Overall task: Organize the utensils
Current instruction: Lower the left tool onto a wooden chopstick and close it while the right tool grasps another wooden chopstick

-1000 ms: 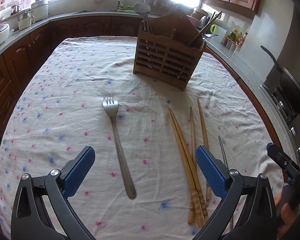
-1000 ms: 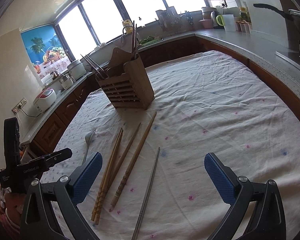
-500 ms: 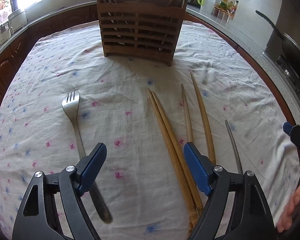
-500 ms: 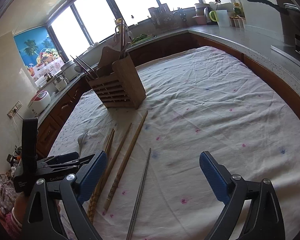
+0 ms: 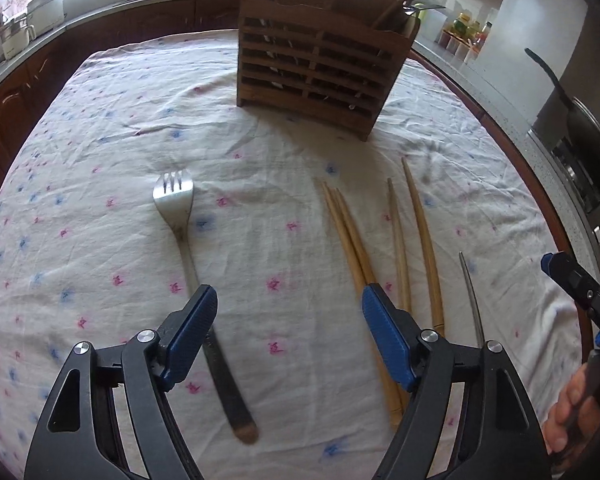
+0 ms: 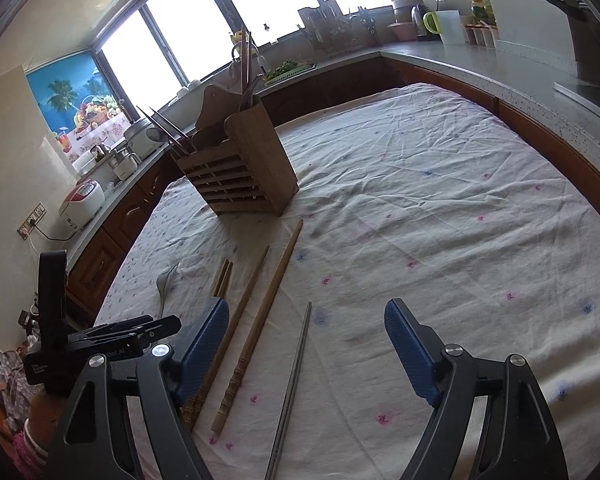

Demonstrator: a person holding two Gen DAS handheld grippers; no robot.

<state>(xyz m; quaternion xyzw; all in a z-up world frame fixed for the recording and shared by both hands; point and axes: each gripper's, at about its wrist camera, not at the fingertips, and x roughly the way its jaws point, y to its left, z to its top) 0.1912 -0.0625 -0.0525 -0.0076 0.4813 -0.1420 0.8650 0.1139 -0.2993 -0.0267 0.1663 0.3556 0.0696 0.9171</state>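
Note:
A metal fork lies on the cloth-covered table, tines pointing away. Several wooden chopsticks lie to its right, and a metal chopstick lies further right. A slatted wooden utensil holder stands at the far side with utensils in it. My left gripper is open and empty, low over the cloth between the fork handle and the chopsticks. My right gripper is open and empty above the metal chopstick. The holder, wooden chopsticks and fork also show in the right wrist view.
Kitchen counters with wooden cabinets ring the table. A black pan sits on the stove at right. A rice cooker and pots stand on the left counter. A kettle and jars stand at the back right.
My left gripper has swung right and moved forward and lower over the cloth, between fork and chopsticks. My right gripper has dropped closer to the metal chopstick. Both stay open.

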